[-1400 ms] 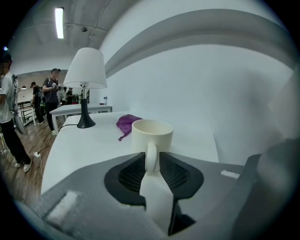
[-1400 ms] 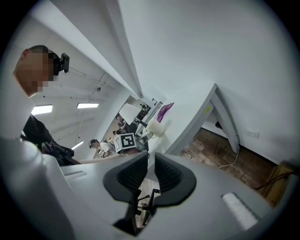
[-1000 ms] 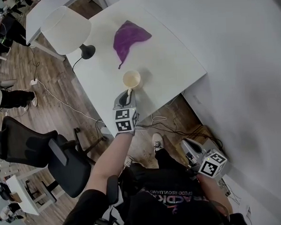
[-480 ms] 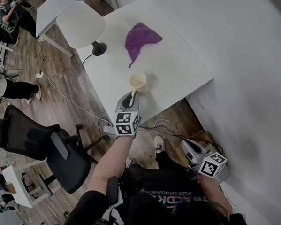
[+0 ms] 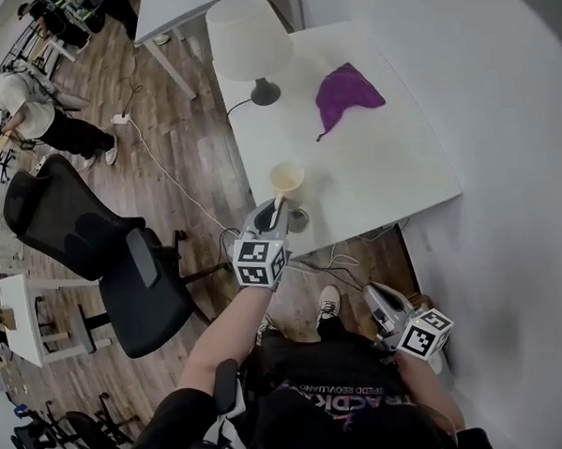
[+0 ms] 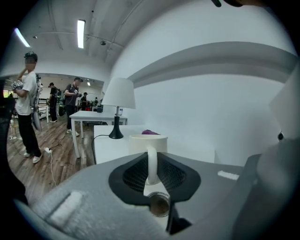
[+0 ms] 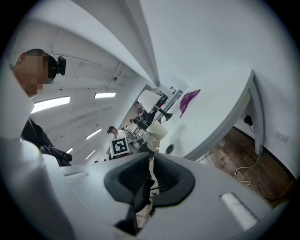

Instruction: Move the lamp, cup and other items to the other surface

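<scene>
Cup (image 5: pixel 286 179) by table (image 5: pixel 391 180) edge, open floor (image 5: pixel 167 117) alongside

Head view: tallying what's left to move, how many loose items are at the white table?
3: the lamp at the far corner, the purple cloth nearer the wall, the cup in the left gripper. None looks hidden.
</scene>
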Tool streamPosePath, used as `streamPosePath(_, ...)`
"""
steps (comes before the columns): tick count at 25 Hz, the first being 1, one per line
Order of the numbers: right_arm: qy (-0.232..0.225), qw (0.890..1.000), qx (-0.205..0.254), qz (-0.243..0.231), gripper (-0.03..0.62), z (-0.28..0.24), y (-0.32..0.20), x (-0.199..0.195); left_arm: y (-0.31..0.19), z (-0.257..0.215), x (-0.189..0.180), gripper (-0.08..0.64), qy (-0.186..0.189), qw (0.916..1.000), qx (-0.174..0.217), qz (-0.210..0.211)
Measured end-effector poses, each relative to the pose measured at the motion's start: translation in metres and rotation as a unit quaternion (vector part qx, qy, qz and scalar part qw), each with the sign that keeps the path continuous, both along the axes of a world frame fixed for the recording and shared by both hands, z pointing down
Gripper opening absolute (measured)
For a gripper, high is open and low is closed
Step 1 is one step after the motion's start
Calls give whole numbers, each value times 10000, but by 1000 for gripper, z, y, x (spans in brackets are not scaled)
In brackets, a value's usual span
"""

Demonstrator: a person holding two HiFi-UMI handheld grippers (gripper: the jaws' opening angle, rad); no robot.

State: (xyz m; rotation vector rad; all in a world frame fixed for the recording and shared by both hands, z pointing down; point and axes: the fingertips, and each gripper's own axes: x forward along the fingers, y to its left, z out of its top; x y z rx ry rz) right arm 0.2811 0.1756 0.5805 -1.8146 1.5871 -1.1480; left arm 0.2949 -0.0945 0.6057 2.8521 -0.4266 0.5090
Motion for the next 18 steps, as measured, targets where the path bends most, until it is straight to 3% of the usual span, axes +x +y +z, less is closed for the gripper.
streamPosePath(9,91,9906,353,-1319,15,-26,-72,-53,-50,-51,-131,43,144,9933,383,-1085)
streamPosePath(18,124,9683,415,-2462,14,-32,-137,-127,-102,-73,-300,43,116,9674,657,-2444)
